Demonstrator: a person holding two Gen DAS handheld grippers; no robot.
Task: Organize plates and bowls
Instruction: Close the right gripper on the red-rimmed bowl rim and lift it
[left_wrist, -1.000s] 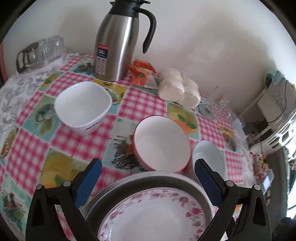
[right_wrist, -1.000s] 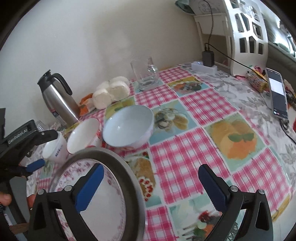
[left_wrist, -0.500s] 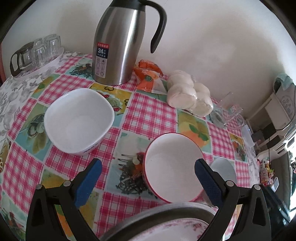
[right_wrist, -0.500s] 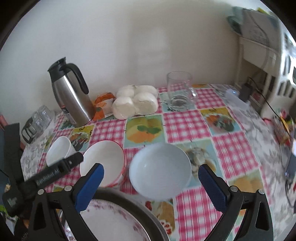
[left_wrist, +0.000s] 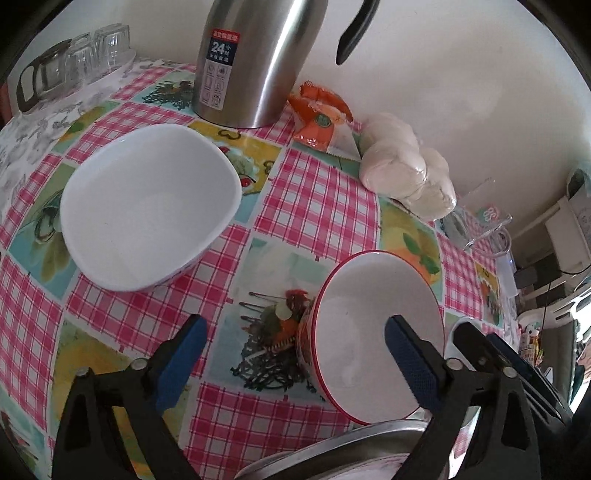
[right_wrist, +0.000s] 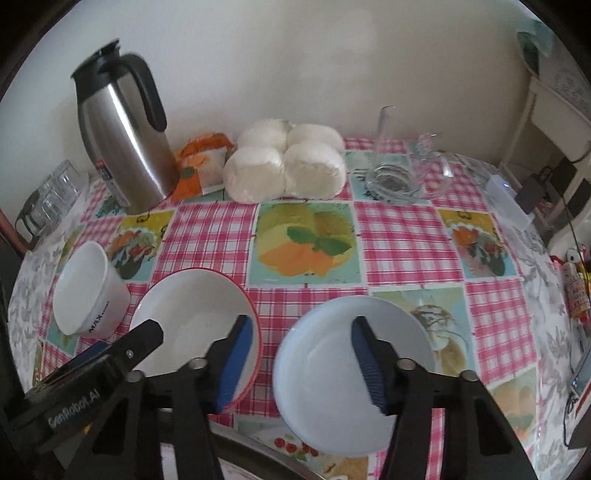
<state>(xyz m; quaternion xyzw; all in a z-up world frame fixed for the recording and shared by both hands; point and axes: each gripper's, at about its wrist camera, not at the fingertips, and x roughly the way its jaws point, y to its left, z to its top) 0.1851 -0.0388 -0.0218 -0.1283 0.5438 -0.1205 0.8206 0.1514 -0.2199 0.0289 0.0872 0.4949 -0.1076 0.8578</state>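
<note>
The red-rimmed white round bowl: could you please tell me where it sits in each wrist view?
Left wrist view: red-rimmed white round bowl lower right, beside the square white bowl.
Right wrist view: lower left, between the same square bowl and pale blue bowl.
Shared landmark: steel thermos jug.

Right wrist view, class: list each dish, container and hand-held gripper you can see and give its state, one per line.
Red-rimmed bowl: upright, empty.
Pale blue bowl: upright, empty; rim between the jaws.
Square white bowl: upright, empty.
Steel thermos jug: upright, lid on.
Glass mug: upright, looks empty.
Right hand-held gripper: jaws just closing, not yet pressing the rim.
Left hand-held gripper: open, holding nothing.
</note>
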